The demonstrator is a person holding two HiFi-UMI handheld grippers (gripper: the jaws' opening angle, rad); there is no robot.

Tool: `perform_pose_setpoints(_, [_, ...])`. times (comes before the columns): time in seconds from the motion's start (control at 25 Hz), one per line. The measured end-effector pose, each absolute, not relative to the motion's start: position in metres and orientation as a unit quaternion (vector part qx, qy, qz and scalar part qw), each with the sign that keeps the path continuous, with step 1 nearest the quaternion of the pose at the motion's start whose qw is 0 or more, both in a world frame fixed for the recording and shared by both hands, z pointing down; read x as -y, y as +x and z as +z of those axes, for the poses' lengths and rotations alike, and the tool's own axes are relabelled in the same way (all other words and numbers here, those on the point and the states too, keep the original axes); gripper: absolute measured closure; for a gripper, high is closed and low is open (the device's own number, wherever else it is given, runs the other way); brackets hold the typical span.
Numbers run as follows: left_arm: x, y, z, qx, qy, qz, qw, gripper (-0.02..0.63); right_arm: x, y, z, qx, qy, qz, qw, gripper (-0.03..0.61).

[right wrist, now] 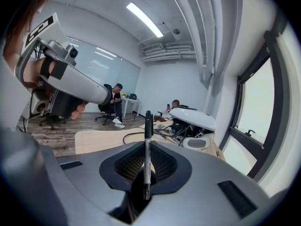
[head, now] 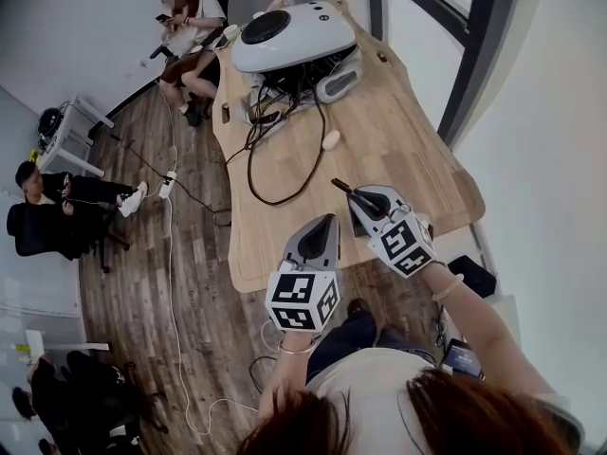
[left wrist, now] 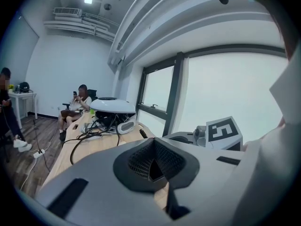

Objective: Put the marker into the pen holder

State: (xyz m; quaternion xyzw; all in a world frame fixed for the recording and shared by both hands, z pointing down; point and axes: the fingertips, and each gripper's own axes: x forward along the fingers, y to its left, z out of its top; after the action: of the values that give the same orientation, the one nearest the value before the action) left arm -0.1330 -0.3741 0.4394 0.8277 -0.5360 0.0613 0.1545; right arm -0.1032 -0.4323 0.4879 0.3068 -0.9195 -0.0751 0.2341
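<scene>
A black-and-white marker (right wrist: pixel 147 149) stands upright between the jaws of my right gripper (right wrist: pixel 146 173), which is shut on it. In the head view the marker's dark end (head: pixel 339 185) sticks out ahead of the right gripper (head: pixel 353 193), above the near part of the wooden table (head: pixel 398 150). My left gripper (head: pixel 329 219) hangs just left of it over the table's near edge. Its jaws are shut with nothing between them in the left gripper view (left wrist: pixel 151 166). I cannot make out a pen holder for certain in any view.
A large white device (head: pixel 289 34) with black cables (head: pixel 275 112) fills the table's far end. A small white oval object (head: pixel 330 140) lies mid-table. A seated person (head: pixel 185 17) is beyond the table, others (head: pixel 43 186) at left. A white cord (head: pixel 175 282) runs along the floor.
</scene>
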Motion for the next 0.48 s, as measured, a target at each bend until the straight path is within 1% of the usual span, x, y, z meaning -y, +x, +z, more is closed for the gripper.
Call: perform_pose_setpoints(0.48, [0.386,-0.136,0.450,0.535,0.825,0.064,0.169,0.597,0.446,-0.106,0.526,0.914,0.293,-0.045,0.278,0.512])
